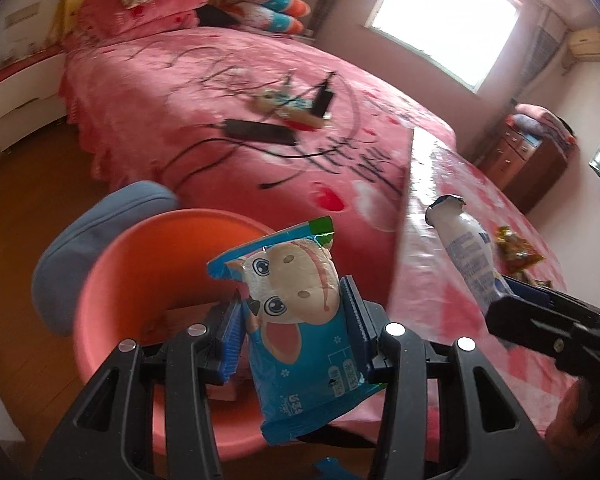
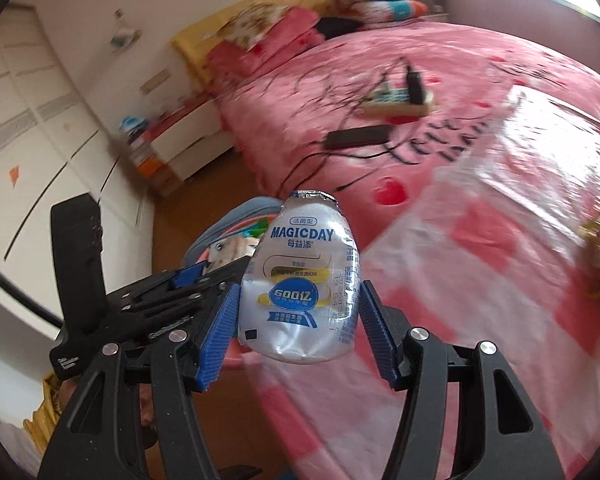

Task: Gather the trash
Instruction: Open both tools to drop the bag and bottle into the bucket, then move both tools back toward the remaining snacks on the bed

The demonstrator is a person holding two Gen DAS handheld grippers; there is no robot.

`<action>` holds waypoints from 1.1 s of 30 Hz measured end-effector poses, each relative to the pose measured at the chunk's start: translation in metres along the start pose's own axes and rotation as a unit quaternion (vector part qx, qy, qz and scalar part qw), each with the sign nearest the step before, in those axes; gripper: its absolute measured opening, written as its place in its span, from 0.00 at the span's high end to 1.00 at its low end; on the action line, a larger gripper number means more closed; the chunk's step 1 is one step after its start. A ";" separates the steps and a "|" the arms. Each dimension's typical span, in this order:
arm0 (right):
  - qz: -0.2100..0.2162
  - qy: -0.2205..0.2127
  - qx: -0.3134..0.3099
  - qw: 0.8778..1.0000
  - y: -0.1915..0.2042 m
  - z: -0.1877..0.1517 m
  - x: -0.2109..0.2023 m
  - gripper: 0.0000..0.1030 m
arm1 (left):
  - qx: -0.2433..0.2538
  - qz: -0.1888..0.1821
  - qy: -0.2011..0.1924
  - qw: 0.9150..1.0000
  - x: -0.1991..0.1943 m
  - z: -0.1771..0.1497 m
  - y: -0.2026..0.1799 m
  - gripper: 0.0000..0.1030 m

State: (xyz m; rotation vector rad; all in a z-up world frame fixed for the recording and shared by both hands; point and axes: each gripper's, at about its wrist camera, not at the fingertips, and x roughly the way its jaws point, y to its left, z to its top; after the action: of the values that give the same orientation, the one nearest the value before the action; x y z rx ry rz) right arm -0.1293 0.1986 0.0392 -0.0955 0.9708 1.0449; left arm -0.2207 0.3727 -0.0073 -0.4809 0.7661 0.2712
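Black gripper arms with blue ribbed pads fill the foreground of both views. Clamped in the left gripper [image 1: 296, 316] is a blue snack wrapper [image 1: 296, 320] printed with a cartoon cow, held above an orange plastic bin [image 1: 112, 280] that stands on the wooden floor beside a table with a pink checked cloth [image 1: 432, 292]. Gripped in the right gripper [image 2: 300, 312] is a crumpled white MAGICDAY drink bottle [image 2: 300, 284], its foil top torn, above the same table's edge. Yellow wrappers [image 1: 516, 248] lie on the cloth. Behind is a pink bed [image 1: 220, 92] strewn with cables.
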 end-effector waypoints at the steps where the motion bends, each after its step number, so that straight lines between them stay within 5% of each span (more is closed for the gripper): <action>1: 0.004 0.006 -0.006 1.000 0.006 0.001 0.006 0.41 | -0.006 0.007 0.001 1.000 0.001 -0.001 0.008 0.55; 8: 0.008 0.027 -0.041 0.999 0.031 0.005 0.038 0.40 | -0.029 0.041 0.017 0.999 0.014 -0.007 0.041 0.55; 11: 0.007 0.040 -0.053 0.998 0.038 0.003 0.050 0.37 | -0.037 0.056 0.026 0.997 0.020 -0.008 0.053 0.40; 13: -0.003 0.038 -0.050 0.998 0.036 0.001 0.051 0.23 | -0.040 0.073 0.024 0.996 0.022 -0.008 0.057 0.28; 33: -0.060 -0.033 0.017 0.997 -0.014 -0.017 -0.022 0.15 | 0.024 0.092 0.012 0.995 0.018 -0.001 0.012 0.18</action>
State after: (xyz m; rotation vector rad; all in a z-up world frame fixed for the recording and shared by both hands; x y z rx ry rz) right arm -0.1325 0.1671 0.0397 -0.0901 0.9121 0.9148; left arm -0.2134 0.3842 -0.0247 -0.3681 0.8395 0.4188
